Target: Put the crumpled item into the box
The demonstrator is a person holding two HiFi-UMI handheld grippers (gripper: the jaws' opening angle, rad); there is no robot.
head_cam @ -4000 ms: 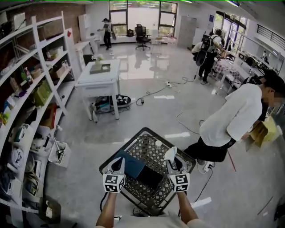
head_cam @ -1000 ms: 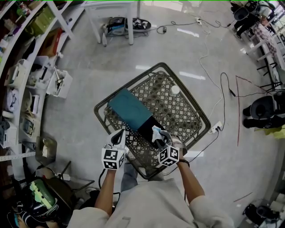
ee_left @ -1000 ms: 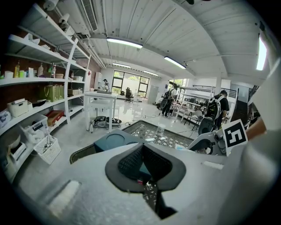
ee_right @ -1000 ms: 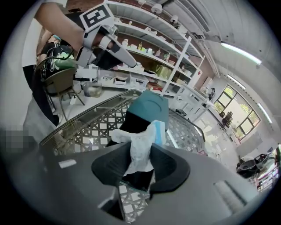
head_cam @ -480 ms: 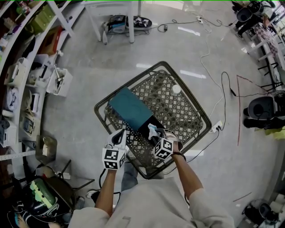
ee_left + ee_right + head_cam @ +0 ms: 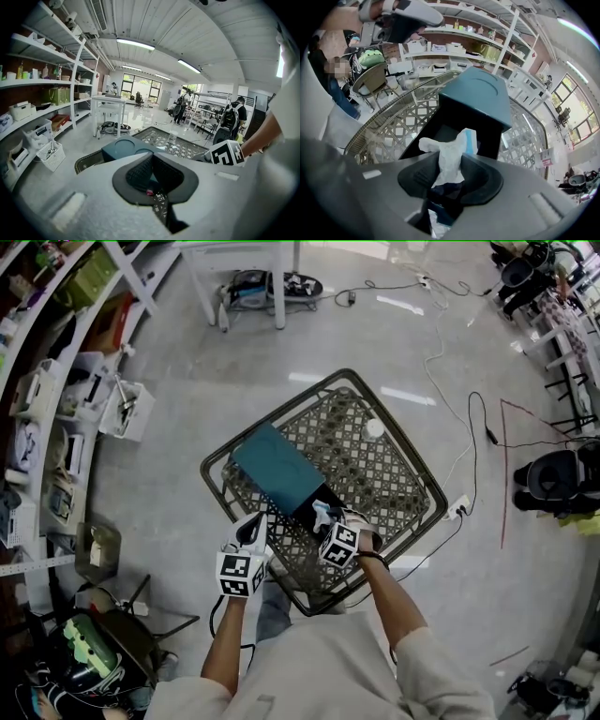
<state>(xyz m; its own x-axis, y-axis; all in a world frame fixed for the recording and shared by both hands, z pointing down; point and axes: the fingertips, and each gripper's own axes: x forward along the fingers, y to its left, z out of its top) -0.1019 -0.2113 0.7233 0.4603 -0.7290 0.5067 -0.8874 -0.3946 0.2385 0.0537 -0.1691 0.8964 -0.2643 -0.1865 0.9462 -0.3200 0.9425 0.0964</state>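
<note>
A teal box (image 6: 275, 465) lies on the metal lattice table (image 6: 412, 465), its black open part (image 6: 307, 505) toward me. My right gripper (image 6: 326, 519) points steeply down over that opening, shut on a crumpled white and blue item (image 6: 322, 513). In the right gripper view the crumpled item (image 6: 447, 159) stands up between the jaws of the right gripper (image 6: 447, 180), just above the box's dark inside (image 6: 445, 133). My left gripper (image 6: 251, 529) rests beside the box's near left corner. In the left gripper view the left gripper (image 6: 151, 157) has its pads together, nothing between them, with the box (image 6: 123, 147) ahead.
A small white cup (image 6: 375, 427) stands on the table's far side. Shelving (image 6: 56, 381) with bins runs along the left, a white table (image 6: 246, 259) stands farther off, cables (image 6: 441, 343) trail over the floor. A chair with a green helmet (image 6: 84, 652) is near left.
My right gripper has sunk toward the box's open part with the crumpled item and tipped further down. The left gripper has stayed put.
</note>
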